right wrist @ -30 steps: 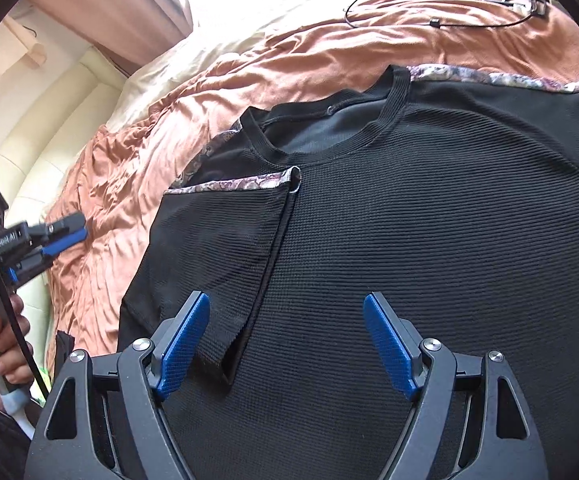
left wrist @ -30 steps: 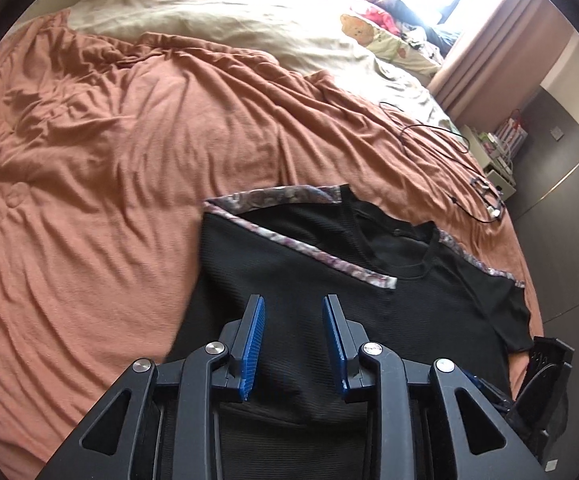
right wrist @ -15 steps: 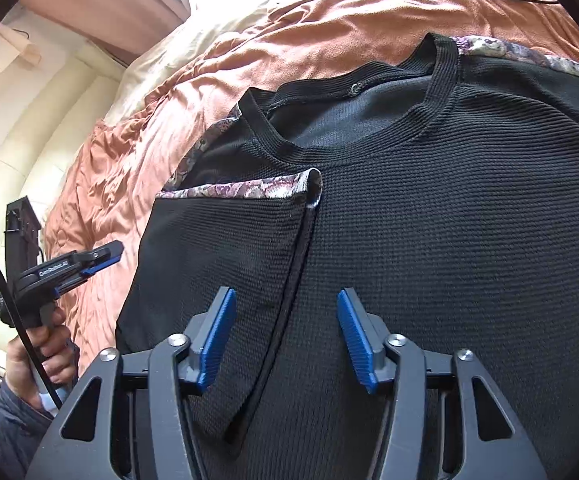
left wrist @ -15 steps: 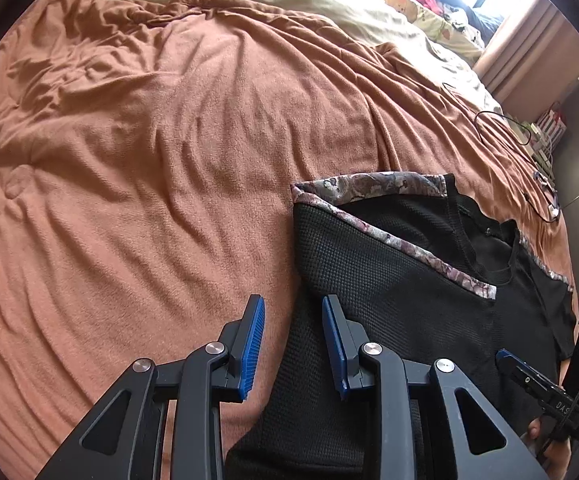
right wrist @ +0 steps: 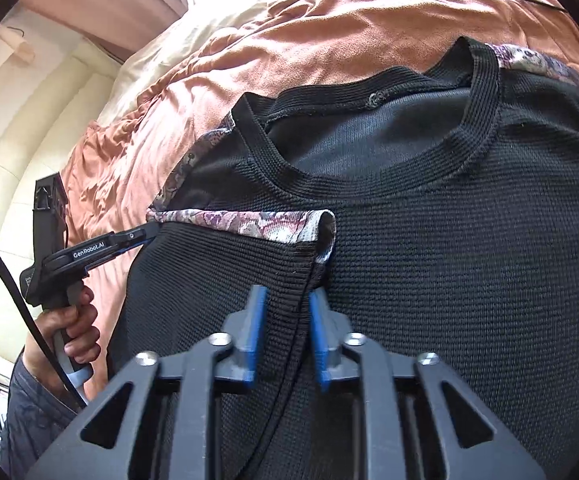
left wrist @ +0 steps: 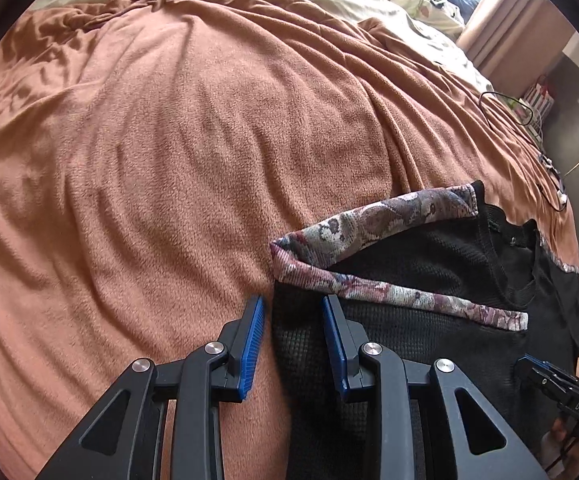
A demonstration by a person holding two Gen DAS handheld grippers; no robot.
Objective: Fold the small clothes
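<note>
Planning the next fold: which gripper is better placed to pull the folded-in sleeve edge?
Right. The right gripper has just been closing and pinches the folded sleeve edge of the black shirt. The left gripper only straddles the shirt's side edge, jaws apart.

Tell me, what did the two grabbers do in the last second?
The right gripper has just been closing its jaws, pinching the folded sleeve edge of the black shirt. The left gripper slid to the shirt's side edge, jaws straddling it without squeezing. The shirt stayed lying on the orange blanket.
</note>
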